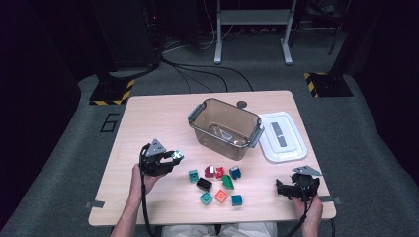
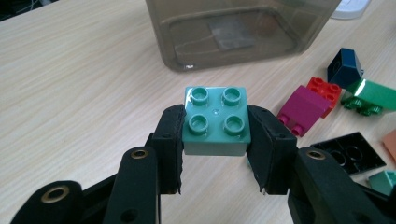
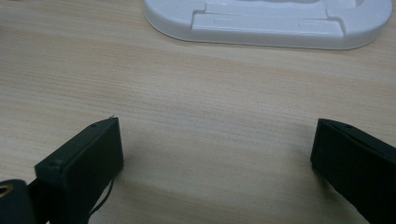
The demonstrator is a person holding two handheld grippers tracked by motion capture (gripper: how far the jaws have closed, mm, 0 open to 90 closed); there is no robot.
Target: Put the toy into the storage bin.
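**Presently: teal brick clamped in the left gripper, bin ahead**

Here the left gripper (image 2: 215,140) holds a teal four-stud brick (image 2: 215,122) by two opposite side walls; the flat black pads bear on flat plastic faces, which gives a square grip and leaves the studs facing up; the brick sits clear of the table (image 2: 79,88), just short of the translucent bin (image 2: 233,32); the bin stands open, its smoky walls glossy and rounded at the corners, presumably so that bricks can be dropped in from above; its white lid (image 1: 282,137) lies flat beside it, out of the way.

The right gripper (image 3: 217,154) rests low over bare wood grain near the table's front edge; its jaws stand wide apart with nothing between them, probably parked while the left works.

The loose bricks (image 1: 216,182) lie clustered between the two hands, within reach of either; all are hard moulded plastic with a slight sheen; a magenta brick (image 2: 303,108), a red brick (image 2: 324,88), a black plate (image 2: 350,151) and what seems to be a green sloped piece (image 2: 371,95) lie close together.
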